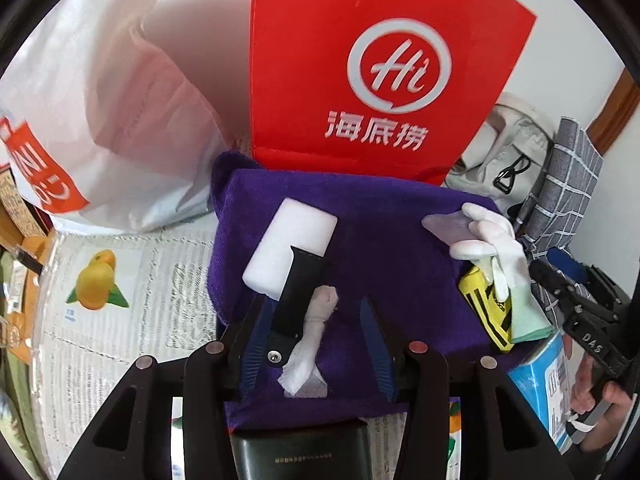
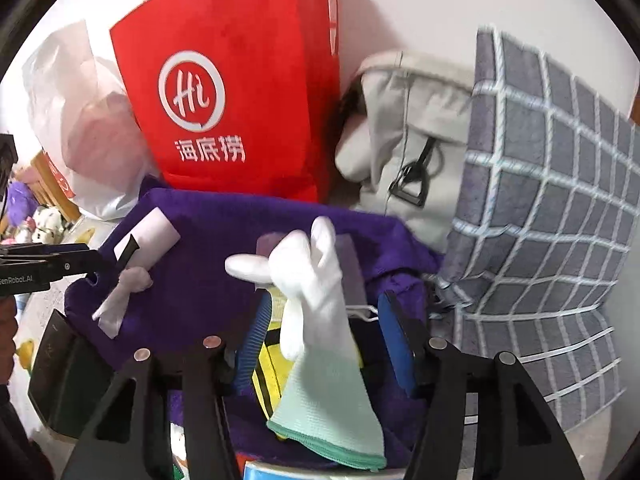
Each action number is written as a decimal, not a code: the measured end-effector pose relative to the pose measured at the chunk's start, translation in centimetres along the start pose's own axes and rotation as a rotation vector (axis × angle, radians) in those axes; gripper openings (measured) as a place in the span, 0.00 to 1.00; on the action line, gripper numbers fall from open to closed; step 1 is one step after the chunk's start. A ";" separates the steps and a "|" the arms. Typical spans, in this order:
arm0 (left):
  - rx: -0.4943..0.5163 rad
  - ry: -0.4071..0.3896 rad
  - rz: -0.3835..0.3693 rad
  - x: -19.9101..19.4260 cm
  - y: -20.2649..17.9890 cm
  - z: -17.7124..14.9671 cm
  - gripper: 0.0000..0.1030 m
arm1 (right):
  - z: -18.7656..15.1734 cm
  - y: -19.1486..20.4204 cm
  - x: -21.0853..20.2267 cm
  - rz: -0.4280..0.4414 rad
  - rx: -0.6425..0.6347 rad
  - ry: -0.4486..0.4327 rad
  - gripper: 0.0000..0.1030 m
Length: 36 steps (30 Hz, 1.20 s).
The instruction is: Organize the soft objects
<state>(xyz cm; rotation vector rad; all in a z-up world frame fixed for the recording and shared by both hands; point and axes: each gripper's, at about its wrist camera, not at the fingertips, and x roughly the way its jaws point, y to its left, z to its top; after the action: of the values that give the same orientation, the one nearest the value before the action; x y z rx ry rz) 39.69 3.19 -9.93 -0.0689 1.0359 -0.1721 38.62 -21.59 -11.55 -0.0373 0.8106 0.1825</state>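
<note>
The left gripper stands part open above the purple towel, its blue pads clear on both sides of a twisted white tissue that lies between the jaws without being pinched, so nothing is held there. In the right wrist view the right gripper is also part open, and the white glove with its pale green cuff stands up between the pads; I see no pad pressing on it, so I judge it loose. A yellow and black cloth item lies under the glove at about 7 o'clock. Beyond the left jaws, at 11 o'clock, a white foam block rests on the towel, partly crossed by a black strip. Farther back stand a red bag at 12 o'clock and a white plastic bag at 10 o'clock. To take the tissue well, lower the left jaws squarely over its knot, close gently, and avoid catching the towel's nap underneath.
</note>
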 end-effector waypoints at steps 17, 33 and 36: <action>-0.019 -0.117 -0.023 -10.3 1.0 -8.4 0.48 | -10.4 5.8 -10.9 0.179 0.039 0.025 0.63; -0.021 -0.059 -0.005 -10.2 1.6 -18.1 0.53 | -23.5 14.9 -11.2 0.176 -0.275 0.041 0.83; -0.016 -0.056 -0.021 -10.1 1.5 -18.7 0.56 | -22.9 15.1 -10.2 0.139 -0.281 0.052 0.84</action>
<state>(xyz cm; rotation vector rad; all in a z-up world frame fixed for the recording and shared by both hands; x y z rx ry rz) 18.71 6.84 -11.12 -0.0986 0.9810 -0.1796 12.65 -10.64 -19.39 -0.2516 0.8348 0.4280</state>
